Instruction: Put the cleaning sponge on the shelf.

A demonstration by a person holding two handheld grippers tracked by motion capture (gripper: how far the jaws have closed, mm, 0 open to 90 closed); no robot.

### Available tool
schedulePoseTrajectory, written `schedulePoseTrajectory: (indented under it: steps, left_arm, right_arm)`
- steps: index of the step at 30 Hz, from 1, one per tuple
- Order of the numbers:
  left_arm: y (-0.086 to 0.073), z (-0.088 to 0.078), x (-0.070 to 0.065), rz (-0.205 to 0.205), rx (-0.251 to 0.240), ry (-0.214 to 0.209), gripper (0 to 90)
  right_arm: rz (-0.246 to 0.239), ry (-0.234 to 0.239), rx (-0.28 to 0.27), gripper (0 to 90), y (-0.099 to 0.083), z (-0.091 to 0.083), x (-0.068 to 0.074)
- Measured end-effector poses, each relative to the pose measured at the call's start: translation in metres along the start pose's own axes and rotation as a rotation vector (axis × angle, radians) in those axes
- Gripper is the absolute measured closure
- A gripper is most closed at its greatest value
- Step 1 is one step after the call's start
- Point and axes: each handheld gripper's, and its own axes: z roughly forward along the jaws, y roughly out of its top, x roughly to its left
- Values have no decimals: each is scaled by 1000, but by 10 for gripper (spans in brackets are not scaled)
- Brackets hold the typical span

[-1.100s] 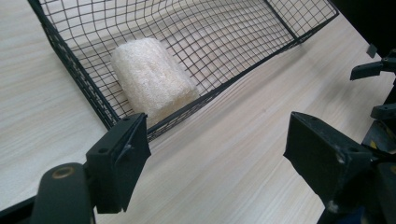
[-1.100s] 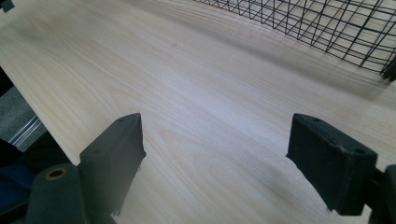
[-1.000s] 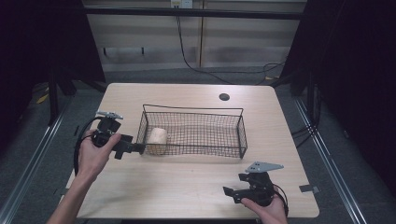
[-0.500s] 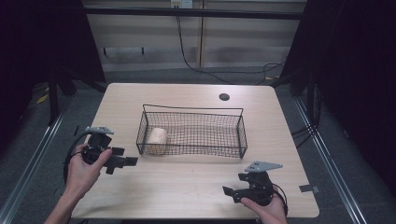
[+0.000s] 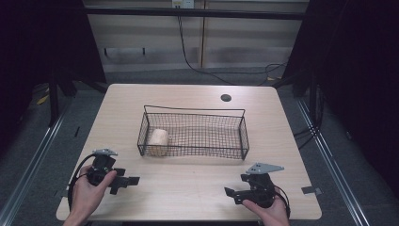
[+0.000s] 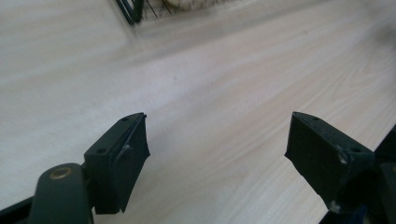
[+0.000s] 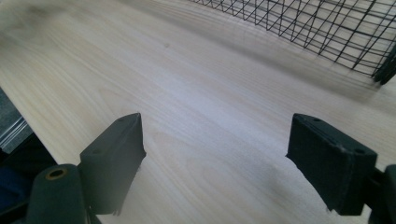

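Note:
A black wire basket (image 5: 193,134) stands in the middle of the wooden table (image 5: 188,197). A pale beige roll (image 5: 158,141) lies inside the basket at its left end. My left gripper (image 5: 124,184) rests near the table's front left corner, held by a hand, open and with nothing between its jaws. In the left gripper view the gripper (image 6: 217,144) stands wide open over bare wood, with the basket's corner (image 6: 133,9) at the top. My right gripper (image 5: 235,187) sits near the front right, open and empty. In the right gripper view the gripper (image 7: 217,144) stands open below the basket's mesh (image 7: 327,23).
A dark round hole (image 5: 226,98) is set in the table behind the basket. Bare wood lies between the two grippers and in front of the basket. A cable (image 5: 73,181) loops off the left gripper at the table's edge. Dark floor surrounds the table.
My left gripper has drawn back from the basket's left end toward the front left of the table, still open. The right gripper has not moved.

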Motion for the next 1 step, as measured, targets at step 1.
schedulePoseTrajectory:
  steps: [1]
  left_arm:
    - [-2, 1, -1, 15, 7, 0, 205]
  right_arm:
    - [2, -8, -3, 184, 0, 0, -1]
